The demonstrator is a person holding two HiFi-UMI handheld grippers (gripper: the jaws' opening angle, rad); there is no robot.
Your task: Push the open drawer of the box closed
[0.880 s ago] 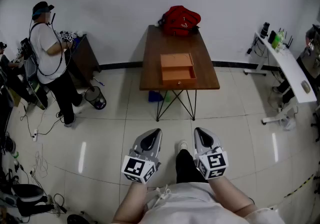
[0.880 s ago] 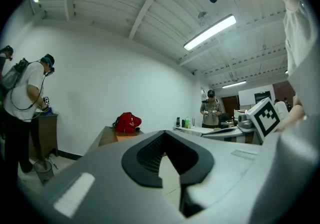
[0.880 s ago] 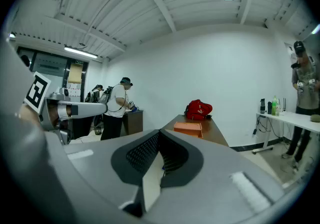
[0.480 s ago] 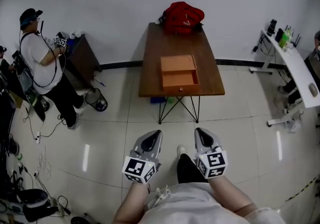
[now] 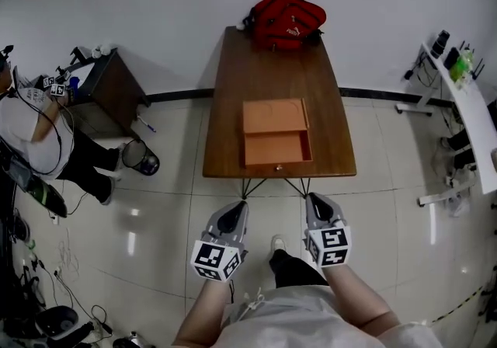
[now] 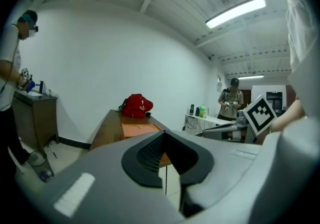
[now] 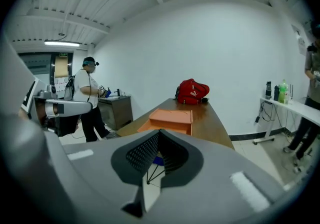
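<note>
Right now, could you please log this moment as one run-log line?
drawer: open, untouched | box: on table | left gripper: shut, empty, short of table | right gripper: shut, empty, short of table

Readable text: none is showing anywhere.
Red backpack (image 5: 287,19): a white logo is showing, too small to read.

You wear a pale top (image 5: 283,319), dark trousers (image 5: 290,267) and a white shoe (image 5: 277,243); your left tool (image 5: 239,208) and right tool (image 5: 312,202) are grey shells with black inlays, marked rearward with black-and-white squares.
</note>
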